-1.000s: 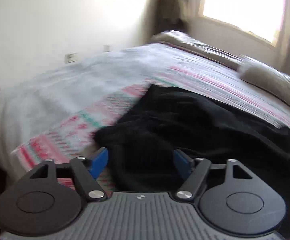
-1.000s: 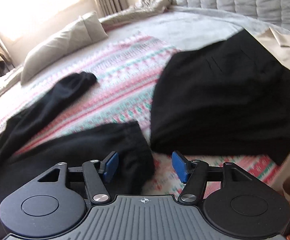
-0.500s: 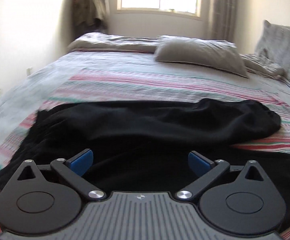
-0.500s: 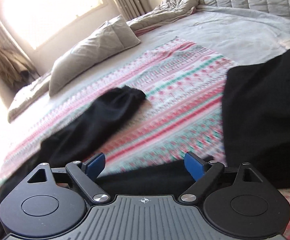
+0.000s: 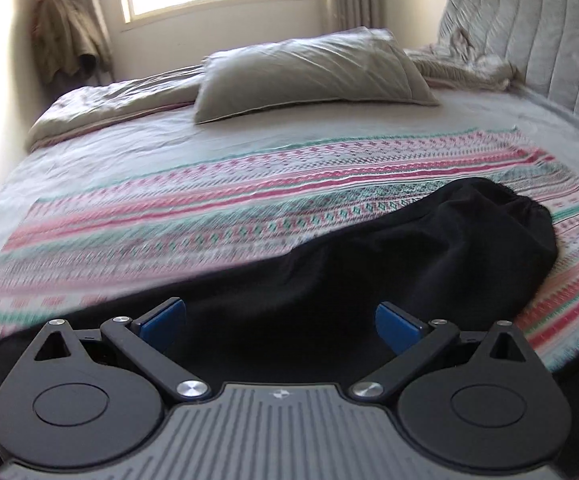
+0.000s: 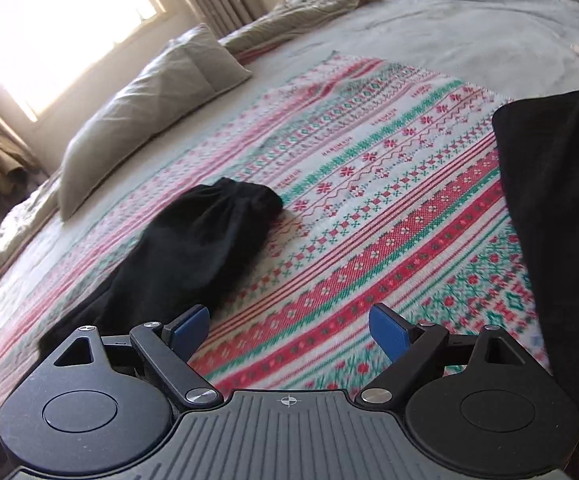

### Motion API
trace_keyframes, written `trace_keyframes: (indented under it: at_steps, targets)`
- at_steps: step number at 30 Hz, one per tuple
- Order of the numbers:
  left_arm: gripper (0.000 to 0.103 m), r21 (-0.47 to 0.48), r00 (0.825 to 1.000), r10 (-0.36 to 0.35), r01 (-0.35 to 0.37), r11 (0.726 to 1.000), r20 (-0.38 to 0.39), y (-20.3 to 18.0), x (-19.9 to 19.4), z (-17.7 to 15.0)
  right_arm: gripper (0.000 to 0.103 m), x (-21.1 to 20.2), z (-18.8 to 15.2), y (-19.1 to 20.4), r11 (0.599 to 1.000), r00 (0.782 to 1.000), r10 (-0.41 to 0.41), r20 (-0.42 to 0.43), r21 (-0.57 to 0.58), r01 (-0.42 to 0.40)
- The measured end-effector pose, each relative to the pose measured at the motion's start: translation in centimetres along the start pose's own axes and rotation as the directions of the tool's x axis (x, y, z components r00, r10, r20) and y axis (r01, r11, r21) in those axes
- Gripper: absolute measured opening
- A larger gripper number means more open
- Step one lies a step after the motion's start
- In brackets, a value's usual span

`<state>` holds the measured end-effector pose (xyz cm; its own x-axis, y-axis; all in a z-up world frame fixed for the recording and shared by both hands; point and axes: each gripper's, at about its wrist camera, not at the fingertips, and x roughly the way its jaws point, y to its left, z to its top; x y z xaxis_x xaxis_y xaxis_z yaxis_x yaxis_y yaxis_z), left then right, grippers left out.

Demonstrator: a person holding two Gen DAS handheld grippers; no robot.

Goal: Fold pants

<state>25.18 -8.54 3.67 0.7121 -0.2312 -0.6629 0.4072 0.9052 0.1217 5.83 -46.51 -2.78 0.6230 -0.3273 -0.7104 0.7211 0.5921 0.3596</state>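
Observation:
Black pants lie on the patterned blanket, one leg stretching to a gathered cuff at the right. My left gripper hovers over the black fabric, jaws wide open, nothing pinched between the blue pads. In the right wrist view the same pant leg runs from lower left toward the blanket's middle. My right gripper stands open above the bare blanket, its left pad near the leg's edge, not touching it.
A folded black garment lies at the right edge of the blanket. A grey pillow and crumpled bedding sit at the far side, under a bright window. A padded headboard stands at the right.
Both grippers opened wider and swept across the bed. The left view swung from the pants' end toward the cuffed leg; the right view moved off the folded garment toward the pant leg.

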Motion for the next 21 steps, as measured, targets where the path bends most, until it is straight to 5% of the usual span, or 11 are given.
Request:
trace_keyframes:
  at_steps: [7, 14, 21]
  targets:
    - [0.101, 0.018, 0.998, -0.038, 0.039, 0.999, -0.046, -1.6, 6.4, 3.7, 0.089, 5.9, 1.6, 1.9, 0.995, 0.995, 0.095, -0.041, -0.033, -0.096]
    - [0.084, -0.111, 0.975, -0.196, 0.184, 0.977, -0.105, -3.3, 13.0, 5.5, 0.086, 10.1, 3.7, 2.8, 0.983, 0.993, 0.113, 0.03, -0.151, -0.107]
    - [0.084, -0.074, 0.941, -0.325, 0.319, 0.945, -0.093, -9.3, 17.2, 8.7, 0.045, 11.4, 4.4, 2.1, 0.98, 0.988, 0.105, 0.109, -0.18, -0.084]
